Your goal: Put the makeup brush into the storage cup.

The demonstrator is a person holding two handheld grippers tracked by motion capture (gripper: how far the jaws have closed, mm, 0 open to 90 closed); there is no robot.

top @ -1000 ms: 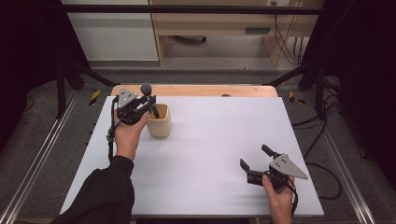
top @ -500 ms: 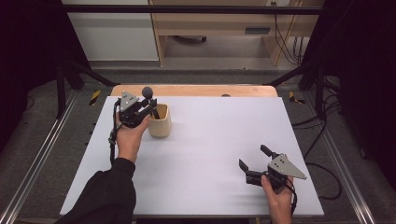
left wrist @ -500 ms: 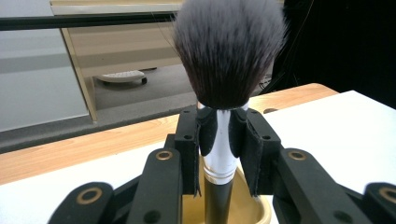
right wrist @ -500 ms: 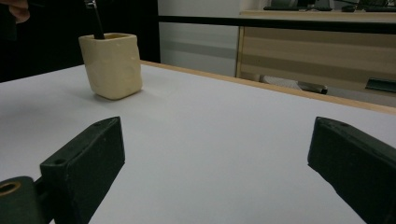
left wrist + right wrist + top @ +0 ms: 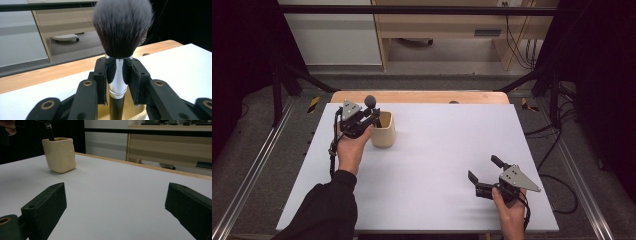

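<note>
Little has shifted since the earlier frames: the left gripper [image 5: 362,119] has crept slightly to the right, bringing the brush [image 5: 370,101] closer over the cup [image 5: 383,129], while the right gripper [image 5: 486,176] sits where it was, near the right edge of the surface [image 5: 442,150].

Standing upright, the brush has its long axis vertical, with the bristle head pointing up and the handle pointing down into the cup's mouth. The left jaws are closed on it, clamping the shiny metal ferrule just under the bristles. The right jaws stand wide open with nothing between them, low over the surface.

From the high view the brush [image 5: 370,101] reads as a small dark ball above the gripper, and the cup stands at the far left of the surface, touching the person's left hand [image 5: 352,147]. The left gripper view gives the detail: the brush [image 5: 117,75] has a dense, rounded, fluffy head, dark at the root and grey-white at the tips, a polished silver ferrule, and a glossy black handle descending into the cup's [image 5: 140,112] yellowish inside. The right gripper view shows the cup [image 5: 59,155] side-on, with the black handle entering its mouth.

Cream-coloured, matt and slightly lumpy, the cup is squarish with rounded corners. Smooth and white, the surface has a wooden strip along its far edge.
</note>
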